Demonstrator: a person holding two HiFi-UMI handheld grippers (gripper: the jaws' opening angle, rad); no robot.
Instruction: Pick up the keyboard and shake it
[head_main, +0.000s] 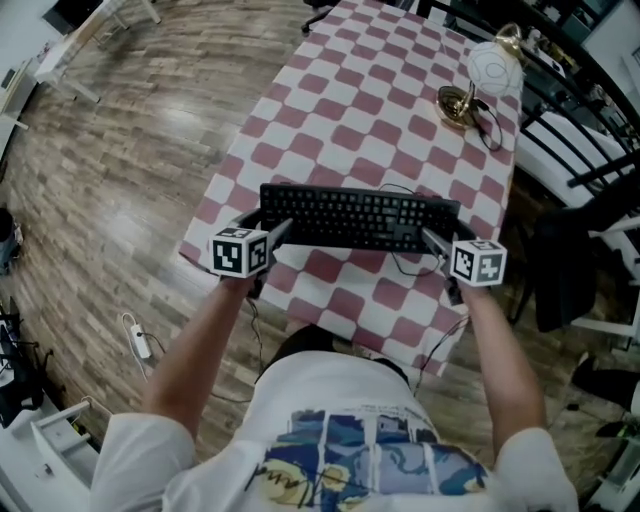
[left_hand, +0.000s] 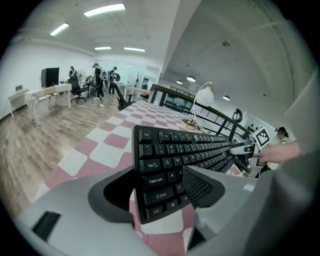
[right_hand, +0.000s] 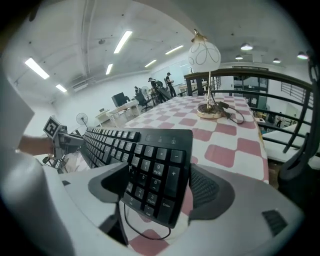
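A black keyboard (head_main: 355, 215) hangs crosswise over the near end of the red-and-white checked table (head_main: 350, 90), held at both ends. My left gripper (head_main: 275, 232) is shut on its left end, and in the left gripper view the jaws (left_hand: 160, 187) clamp the Caps Lock and Shift corner of the keyboard (left_hand: 185, 150). My right gripper (head_main: 432, 240) is shut on the right end. There the jaws (right_hand: 155, 185) pinch the number pad of the keyboard (right_hand: 145, 150), which is tilted. Its black cable (head_main: 410, 265) loops below onto the cloth.
A brass lamp with a white globe shade (head_main: 480, 80) stands at the table's far right with its cord beside it. Black chairs (head_main: 580, 160) and a railing line the right side. A white power strip (head_main: 138, 340) lies on the wooden floor at the left. Several people stand far off.
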